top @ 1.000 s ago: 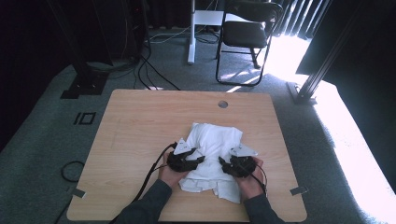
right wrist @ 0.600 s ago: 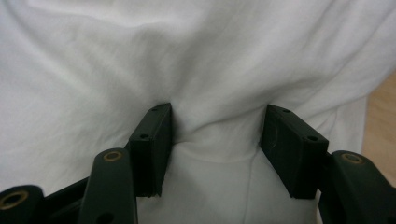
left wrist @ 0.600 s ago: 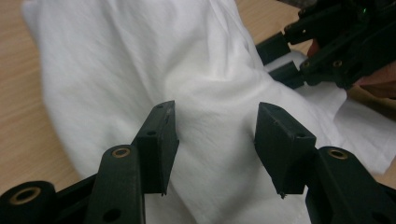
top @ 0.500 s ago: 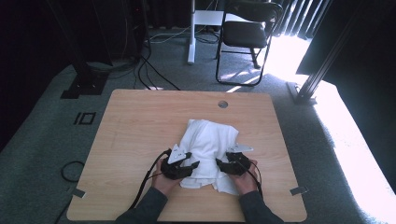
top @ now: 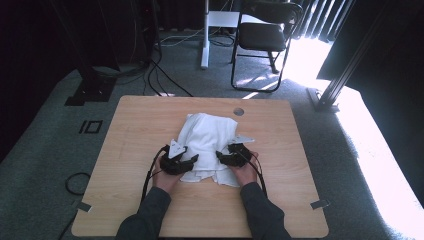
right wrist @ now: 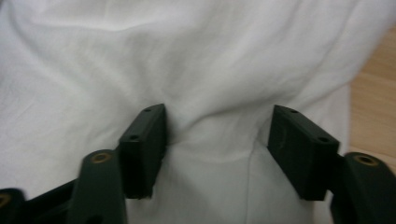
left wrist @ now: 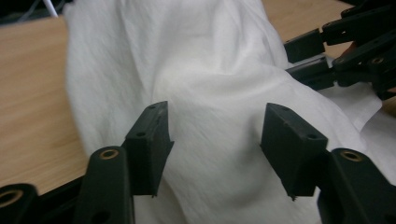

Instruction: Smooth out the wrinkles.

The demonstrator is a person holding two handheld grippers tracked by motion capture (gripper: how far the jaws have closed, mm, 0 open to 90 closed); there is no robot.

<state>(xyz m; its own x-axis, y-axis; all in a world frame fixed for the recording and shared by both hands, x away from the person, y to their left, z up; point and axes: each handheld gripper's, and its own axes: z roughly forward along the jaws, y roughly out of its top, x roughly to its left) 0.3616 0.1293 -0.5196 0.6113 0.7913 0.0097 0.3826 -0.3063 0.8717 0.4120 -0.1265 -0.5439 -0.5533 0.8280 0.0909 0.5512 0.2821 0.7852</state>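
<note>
white cloth [top: 209, 140] partly folded on the tabletop [top: 130, 130], near edge rumpled. left tool [left wrist: 215, 140] and right tool [right wrist: 217, 140] just opened, cloth between, unclamped. smoothing remains.

No readable text, labels, brands or numbers — none on anything

A light wooden bench [top: 150, 125] stands on grey carpet [top: 45, 150]. Beyond it a black folding chair [top: 265, 35] sits near dark curtains, with cables [top: 165, 80] trailing across the floor. Bright sunlight [top: 380, 165] falls along the right side.
</note>
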